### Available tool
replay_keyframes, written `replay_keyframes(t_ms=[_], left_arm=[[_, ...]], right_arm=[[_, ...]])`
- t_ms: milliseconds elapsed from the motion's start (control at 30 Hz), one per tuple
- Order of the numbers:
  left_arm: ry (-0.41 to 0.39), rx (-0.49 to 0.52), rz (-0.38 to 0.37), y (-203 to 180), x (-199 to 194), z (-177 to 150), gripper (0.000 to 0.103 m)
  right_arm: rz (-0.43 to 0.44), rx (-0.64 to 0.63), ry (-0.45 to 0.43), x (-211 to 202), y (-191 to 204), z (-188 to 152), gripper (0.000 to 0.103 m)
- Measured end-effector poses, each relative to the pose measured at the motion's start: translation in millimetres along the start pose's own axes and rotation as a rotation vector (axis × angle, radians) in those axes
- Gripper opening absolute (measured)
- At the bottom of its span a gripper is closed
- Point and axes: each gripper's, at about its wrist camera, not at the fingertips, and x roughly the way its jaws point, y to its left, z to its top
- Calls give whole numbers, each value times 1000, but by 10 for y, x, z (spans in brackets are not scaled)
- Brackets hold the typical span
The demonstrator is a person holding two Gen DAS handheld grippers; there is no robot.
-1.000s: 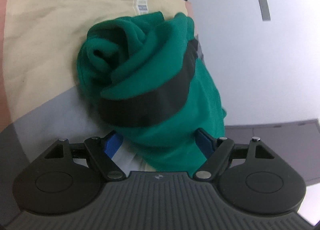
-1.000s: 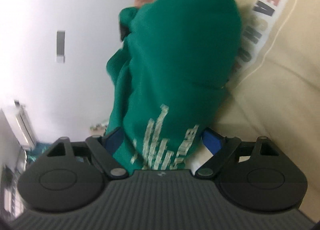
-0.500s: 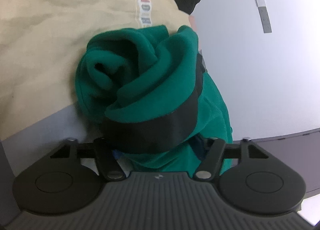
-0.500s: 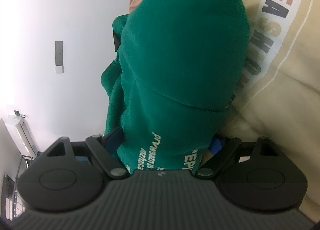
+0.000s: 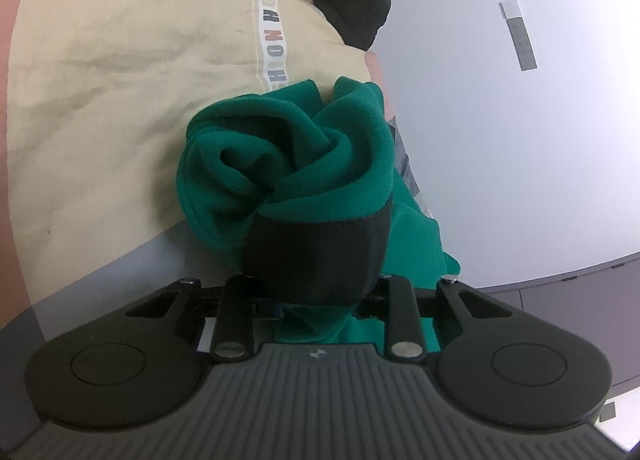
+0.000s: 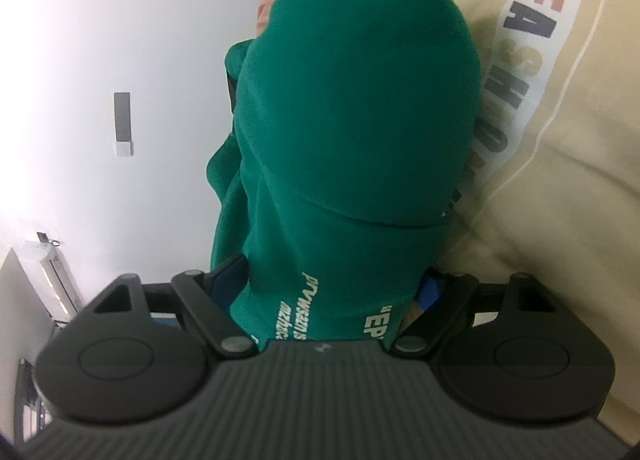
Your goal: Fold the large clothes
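Both grippers are working on one green sweatshirt [image 5: 340, 164], which is bunched up against a person's beige top [image 5: 120, 80] instead of lying flat.

Left gripper [image 5: 316, 296] is closing its jaws at this moment, and the sweatshirt's black ribbed band [image 5: 316, 252] is sitting between them; the arms are drawn in close on either side of the band, though the pads themselves are hidden under the cloth. Above the band, the green fabric is rolling into a loose swirl of folds, resting on the beige top just below its lettered stripe [image 5: 274, 44].

Right gripper [image 6: 324, 296] is standing with its jaws wide, closing slightly, and a thick roll of the same green sweatshirt [image 6: 360, 120] is filling the gap between them. One blue finger [image 6: 224, 280] is lying along the left side of the cloth, while the other is showing only as a small blue patch at the right. Whether the pads are pressing the fabric is unclear. Pale printed lettering [image 6: 296, 308] is running across the green cloth just in front of the gripper body. Beside the roll, the beige top's white stripe [image 6: 532, 40] is carrying large letters.
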Motion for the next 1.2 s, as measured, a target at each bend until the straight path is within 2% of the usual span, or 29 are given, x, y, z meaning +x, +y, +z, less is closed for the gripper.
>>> replay_keyframes(t_ms=[233,300,367,400,467,567,733,833,1100,1200], left_arm=[[-3,21,7,-28,-2,-24,32],[-12,58,6,-54,11,-29,31],[-27,103,10,-86,9,-52,30],[-31,111,9,-97,-3,-63,28],[-42,130,3,-123,-60,-77,25],[-63,150,-14,-166,-198,-112,21],[-69,202,-49,-244,-570,-182,14],[-77,197,-80,-222,-822,-268,11],[-109,240,-89,-212,-1518,-616,7],[-118,287,-66,-241,-1723,-741,6]], right_arm=[[-31,-49,8,85,62,62,85],[-46,-108,-1,112,107,74,78],[-79,-190,-2,136,172,61,63],[-85,-217,-5,127,196,58,58],[-72,-246,-14,73,239,47,42],[-45,-297,-27,-89,334,-7,32],[-14,-367,-33,-406,464,-151,30],[-3,-383,-26,-634,503,-230,30],[20,-411,-25,-1290,509,-520,30],[-6,-386,-36,-1410,486,-641,30]])
